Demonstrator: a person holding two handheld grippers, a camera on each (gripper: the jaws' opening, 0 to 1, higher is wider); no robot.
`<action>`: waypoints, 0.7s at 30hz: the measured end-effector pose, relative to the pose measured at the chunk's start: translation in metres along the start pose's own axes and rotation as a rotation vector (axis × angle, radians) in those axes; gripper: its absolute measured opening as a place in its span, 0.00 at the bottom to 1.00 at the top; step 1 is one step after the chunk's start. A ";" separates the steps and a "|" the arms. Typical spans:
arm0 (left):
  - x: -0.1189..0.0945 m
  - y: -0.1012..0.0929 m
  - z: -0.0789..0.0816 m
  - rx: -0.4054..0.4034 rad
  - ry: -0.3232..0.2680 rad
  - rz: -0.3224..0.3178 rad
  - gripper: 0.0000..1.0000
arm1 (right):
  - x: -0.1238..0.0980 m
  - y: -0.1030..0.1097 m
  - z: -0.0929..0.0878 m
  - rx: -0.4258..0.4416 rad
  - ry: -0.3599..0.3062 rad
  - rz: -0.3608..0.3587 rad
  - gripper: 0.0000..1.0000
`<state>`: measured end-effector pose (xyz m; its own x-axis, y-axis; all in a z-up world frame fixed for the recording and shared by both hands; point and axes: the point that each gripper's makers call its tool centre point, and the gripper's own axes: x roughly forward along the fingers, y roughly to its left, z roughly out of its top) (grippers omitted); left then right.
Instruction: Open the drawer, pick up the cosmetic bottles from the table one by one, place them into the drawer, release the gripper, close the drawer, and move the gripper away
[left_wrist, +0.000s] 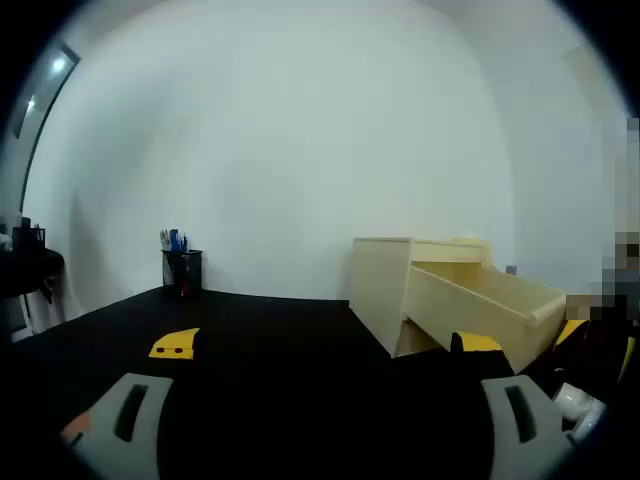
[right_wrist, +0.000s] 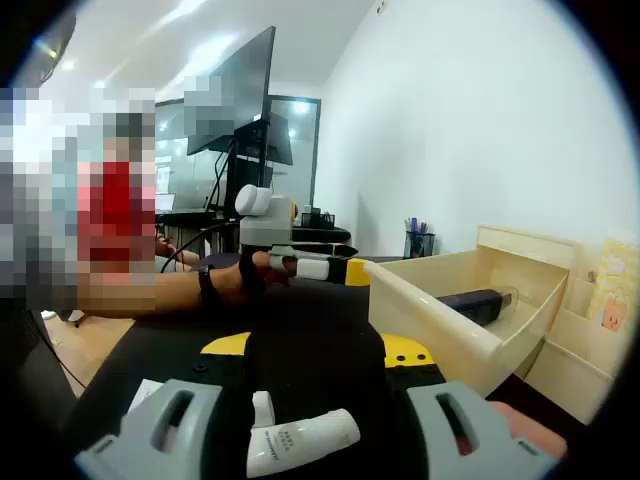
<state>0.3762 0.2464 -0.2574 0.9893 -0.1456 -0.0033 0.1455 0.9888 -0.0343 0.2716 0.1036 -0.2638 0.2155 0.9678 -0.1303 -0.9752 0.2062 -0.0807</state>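
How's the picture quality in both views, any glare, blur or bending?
Left gripper view: soft, dim, black table nearly featureless, drawer bowed by fisheye. Right gripper view: brighter, ceiling lights glare at top left, white bottle between the jaws fairly sharp, drawer edge curved.

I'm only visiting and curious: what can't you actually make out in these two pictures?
- Pale wooden open drawer, right gripper view: its front wall hides the rest beside the dark bottle.
- White tube, right gripper view: label print too small.
- Black pen cup, left gripper view: contents too small.
- Pale wooden cabinet, left gripper view: right end behind mosaic.
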 end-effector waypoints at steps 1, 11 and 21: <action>0.000 0.000 -0.006 0.026 0.036 -0.002 0.96 | 0.000 -0.002 0.000 -0.003 0.000 -0.001 0.43; -0.016 -0.055 -0.026 0.076 0.156 -0.389 0.96 | -0.043 0.007 0.002 -0.017 0.030 -0.019 0.41; -0.011 -0.066 -0.027 0.043 0.163 -0.403 0.96 | -0.073 -0.081 0.005 0.042 0.018 -0.359 0.59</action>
<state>0.3552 0.1820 -0.2822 0.8395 -0.5206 -0.1559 0.5237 0.8516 -0.0235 0.3343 0.0166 -0.2426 0.5453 0.8299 -0.1181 -0.8383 0.5388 -0.0841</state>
